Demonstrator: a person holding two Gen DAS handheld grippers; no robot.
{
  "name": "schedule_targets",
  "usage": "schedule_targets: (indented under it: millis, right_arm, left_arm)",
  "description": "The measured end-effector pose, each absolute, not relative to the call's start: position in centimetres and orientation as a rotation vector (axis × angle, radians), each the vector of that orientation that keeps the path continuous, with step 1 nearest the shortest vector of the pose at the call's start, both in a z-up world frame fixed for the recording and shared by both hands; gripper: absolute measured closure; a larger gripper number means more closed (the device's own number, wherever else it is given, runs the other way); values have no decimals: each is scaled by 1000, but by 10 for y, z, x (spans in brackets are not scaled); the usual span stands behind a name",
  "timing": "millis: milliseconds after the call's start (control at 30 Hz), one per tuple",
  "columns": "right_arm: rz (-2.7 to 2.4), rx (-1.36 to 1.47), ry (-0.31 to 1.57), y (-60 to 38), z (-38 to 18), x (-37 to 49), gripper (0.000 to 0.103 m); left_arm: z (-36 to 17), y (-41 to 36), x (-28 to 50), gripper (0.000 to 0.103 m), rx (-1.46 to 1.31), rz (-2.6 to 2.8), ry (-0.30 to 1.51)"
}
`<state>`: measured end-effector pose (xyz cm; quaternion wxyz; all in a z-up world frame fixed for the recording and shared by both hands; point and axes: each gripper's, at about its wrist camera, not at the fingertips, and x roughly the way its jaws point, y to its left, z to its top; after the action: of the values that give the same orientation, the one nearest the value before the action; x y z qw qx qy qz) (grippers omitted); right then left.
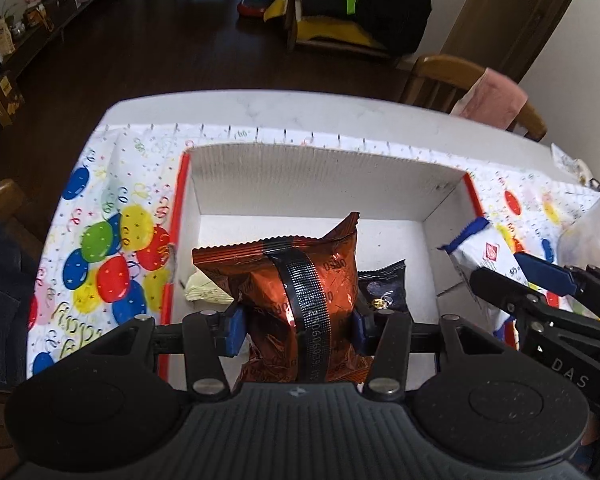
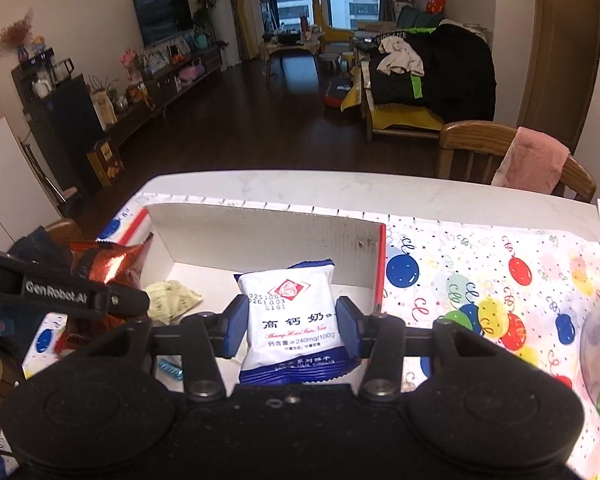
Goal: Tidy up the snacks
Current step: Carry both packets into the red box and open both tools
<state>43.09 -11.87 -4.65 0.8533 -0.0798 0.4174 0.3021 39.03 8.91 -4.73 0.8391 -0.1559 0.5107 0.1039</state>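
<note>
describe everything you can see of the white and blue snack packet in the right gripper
The white and blue snack packet is a small pillow-shaped pouch of glossy plastic film, white in the middle with blue crimped ends, a red diamond logo, and red and black print. The right gripper is shut on it, blue pads pressing its two sides, holding it upright above the white cardboard box. In the left wrist view it tilts over the box's right wall. Nothing else touches it.

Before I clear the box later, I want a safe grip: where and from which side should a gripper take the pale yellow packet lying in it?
The pale yellow packet lies flat and crumpled on the floor of the white box, by the left wall. Probably best to come from above and pinch its raised, wrinkled middle; the wall blocks a side approach, and the flat edges offer little to catch.
</note>
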Motion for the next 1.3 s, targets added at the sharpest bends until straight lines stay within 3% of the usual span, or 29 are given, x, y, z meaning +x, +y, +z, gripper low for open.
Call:
schedule_targets:
  millis: [400,1067,1300]
  right_arm:
    - [639,-181,1053,-79,-96,473,57]
    - [651,-270,1101,-57,-115,485,58]
    - [657,-243,1086,-69,-102,479,52]
  left_arm:
    - [-84,94,431,55,-366,233,1199]
    - [-105,103,447,53,-366,248,1251]
    - [-99,102,442,41,-373,252,1234]
